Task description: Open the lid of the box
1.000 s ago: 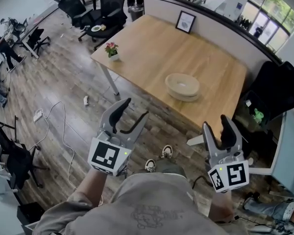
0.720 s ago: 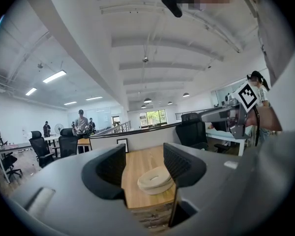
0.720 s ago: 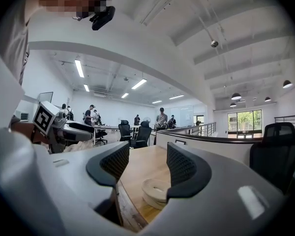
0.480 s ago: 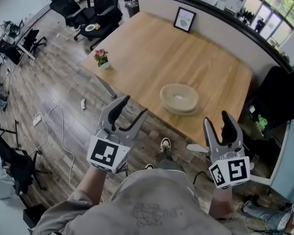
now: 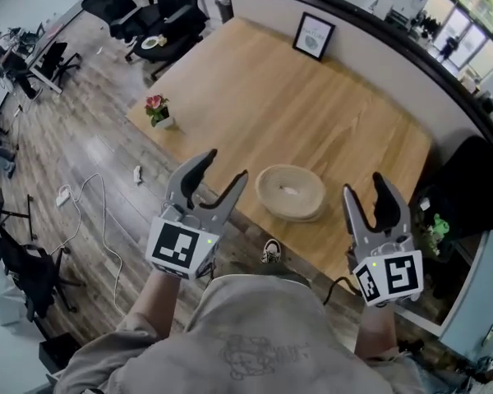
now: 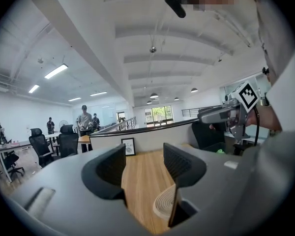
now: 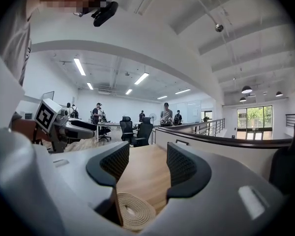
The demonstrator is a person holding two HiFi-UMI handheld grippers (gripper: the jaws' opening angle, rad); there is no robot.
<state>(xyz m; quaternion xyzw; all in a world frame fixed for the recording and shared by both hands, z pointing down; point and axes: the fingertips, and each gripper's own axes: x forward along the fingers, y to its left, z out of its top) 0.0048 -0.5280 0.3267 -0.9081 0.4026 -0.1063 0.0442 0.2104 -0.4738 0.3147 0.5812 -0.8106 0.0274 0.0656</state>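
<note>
Sitting on the wooden table (image 5: 255,97) close to its near edge, the round box (image 5: 290,192) is pale and shallow, and its top shows concentric rings. Nothing is touching it. From where the person stands, it lies ahead and between the two tools, a little nearer the left one in the head view.

The left gripper (image 5: 222,168) is held up in front of the person's chest, short of the table edge, with its fingers spread wide and nothing between them. Its own view looks through the gap along the tabletop, with the box low down by the right-hand jaw. The right gripper (image 5: 366,187) is raised just beside the box's right side, over the table's near edge, its fingers likewise well apart and empty. Its view catches the box at the bottom of the gap.

Farther out on the table, a small potted plant (image 5: 157,109) with pink flowers stands at the left corner, and a framed picture (image 5: 314,37) leans against the low partition at the far side. Black office chairs (image 5: 177,6) are grouped beyond the table's far left. A white cable (image 5: 90,212) trails over the wooden floor at the left. A shoe (image 5: 269,251) shows below the table edge. Several people stand among desks in the background.
</note>
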